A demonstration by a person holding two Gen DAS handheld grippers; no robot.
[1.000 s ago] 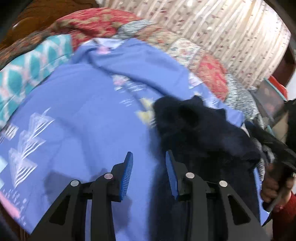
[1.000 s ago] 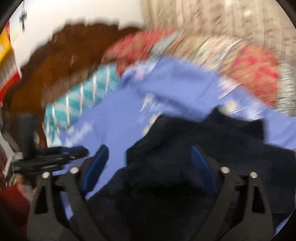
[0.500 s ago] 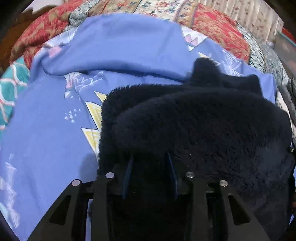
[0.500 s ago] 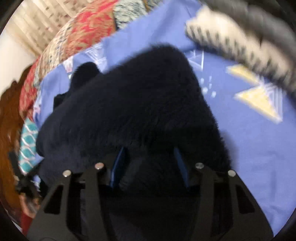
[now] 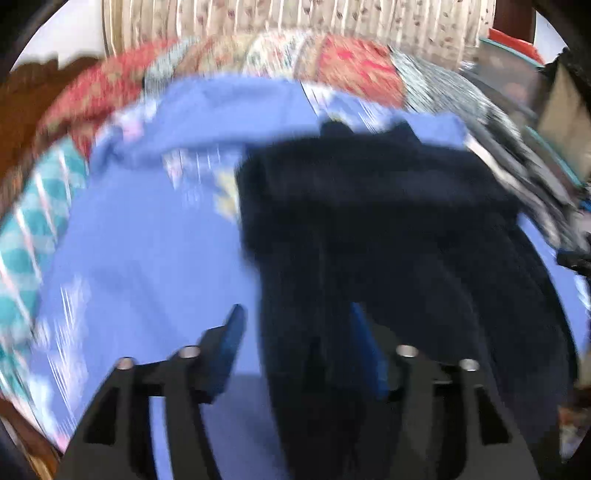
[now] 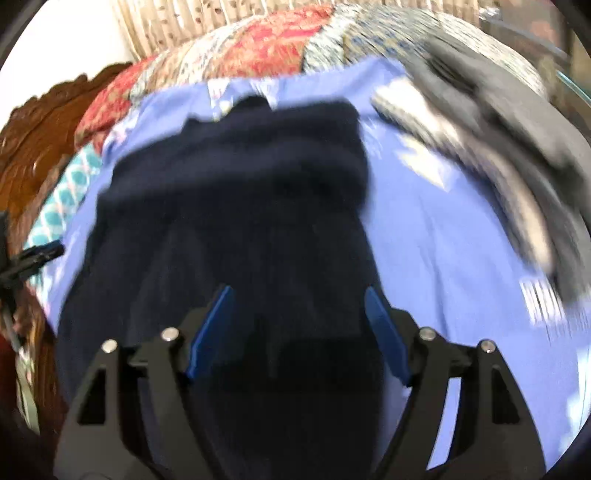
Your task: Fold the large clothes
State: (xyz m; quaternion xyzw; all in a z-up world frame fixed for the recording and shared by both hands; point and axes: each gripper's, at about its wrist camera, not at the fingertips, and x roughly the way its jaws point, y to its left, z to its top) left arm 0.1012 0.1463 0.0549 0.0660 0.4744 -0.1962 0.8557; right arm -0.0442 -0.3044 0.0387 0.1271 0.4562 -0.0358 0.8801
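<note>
A dark navy fleece garment [image 5: 376,221] lies folded on a blue patterned bedsheet [image 5: 147,258]; it also shows in the right wrist view [image 6: 240,192]. My left gripper [image 5: 295,332] is open above the garment's near left edge, with one blue pad over the sheet and the other over the fleece. My right gripper [image 6: 299,321] is open wide above the garment's near right part. Both views are blurred by motion. Neither gripper holds cloth.
A red and floral quilt [image 5: 332,62] lies behind the sheet, with a curtain [image 5: 295,18] beyond. A teal patterned pillow [image 5: 33,229] is at left. A grey striped cloth pile [image 6: 498,140] lies at right. A carved wooden headboard [image 6: 44,129] stands at left.
Both grippers were closed in the fleece half a second ago. They have opened, let go of it and pulled back and up, leaving the garment folded on the sheet.
</note>
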